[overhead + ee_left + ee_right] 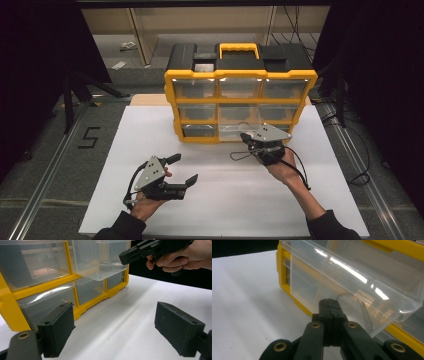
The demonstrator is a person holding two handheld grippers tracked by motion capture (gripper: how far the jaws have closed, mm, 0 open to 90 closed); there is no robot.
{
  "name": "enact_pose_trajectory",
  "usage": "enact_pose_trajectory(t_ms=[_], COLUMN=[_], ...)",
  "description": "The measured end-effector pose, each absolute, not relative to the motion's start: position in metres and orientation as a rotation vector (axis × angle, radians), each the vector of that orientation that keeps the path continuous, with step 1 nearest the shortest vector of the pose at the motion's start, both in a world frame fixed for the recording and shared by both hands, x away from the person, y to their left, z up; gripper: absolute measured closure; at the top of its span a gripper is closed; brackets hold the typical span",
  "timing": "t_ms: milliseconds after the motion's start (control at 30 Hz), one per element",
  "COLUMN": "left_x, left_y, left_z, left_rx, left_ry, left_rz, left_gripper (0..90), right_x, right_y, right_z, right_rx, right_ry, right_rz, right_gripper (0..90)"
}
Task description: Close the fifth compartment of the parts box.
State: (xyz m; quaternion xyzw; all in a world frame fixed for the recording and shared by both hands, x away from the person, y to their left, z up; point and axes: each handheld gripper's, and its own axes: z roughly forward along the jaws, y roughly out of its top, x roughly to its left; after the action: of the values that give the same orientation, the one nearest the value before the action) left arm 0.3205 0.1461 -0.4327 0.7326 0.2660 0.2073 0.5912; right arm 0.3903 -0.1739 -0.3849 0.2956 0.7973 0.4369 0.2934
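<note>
The person's left hand [145, 202] reaches in from the near edge of the white worktop [225, 200], forearm angled slightly inward, carrying the left gripper [181, 170] low over the sheet with its grey three-cornered plate facing up. Its jaws are spread wide with nothing between them, and they point forward and to the right, toward the yellow-and-black drawer organiser [240, 92]. In the left gripper view the two black pads [58, 332] stand well apart over bare white worktop.

The right hand [285, 170] stretches farther forward, forearm slanting in from the lower right, and holds the right gripper [246, 136] just in front of the organiser's lowest row. Its jaws are pressed together (in the right gripper view [329, 315] no gap shows between them), and whether anything thin is pinched there cannot be told. The tips sit just beside the curved pull tab of a clear plastic drawer [352, 282], which is slid partway out of the middle column. That drawer juts toward the person, its long axis running across the organiser's face, parallel to the worktop's near edge.

The organiser stands upright at the far middle of the worktop, carry handle [239, 48] on top, its face toward the person.
</note>
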Motion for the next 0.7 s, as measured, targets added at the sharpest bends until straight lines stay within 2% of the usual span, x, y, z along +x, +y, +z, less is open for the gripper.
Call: enact_pose_trajectory(t_ms=[700], left_x=[0.3209], left_y=[0.1457], left_z=[-0.4329], left_rx=[1.706], left_ry=[0.618], left_rz=[0.483], left_gripper=[15.6], right_x=[0.3994], right_y=[-0.1721], right_z=[-0.3858], right_rx=[0.792], right_ry=[2.096], right_rz=[1.169], right_gripper=[90.0])
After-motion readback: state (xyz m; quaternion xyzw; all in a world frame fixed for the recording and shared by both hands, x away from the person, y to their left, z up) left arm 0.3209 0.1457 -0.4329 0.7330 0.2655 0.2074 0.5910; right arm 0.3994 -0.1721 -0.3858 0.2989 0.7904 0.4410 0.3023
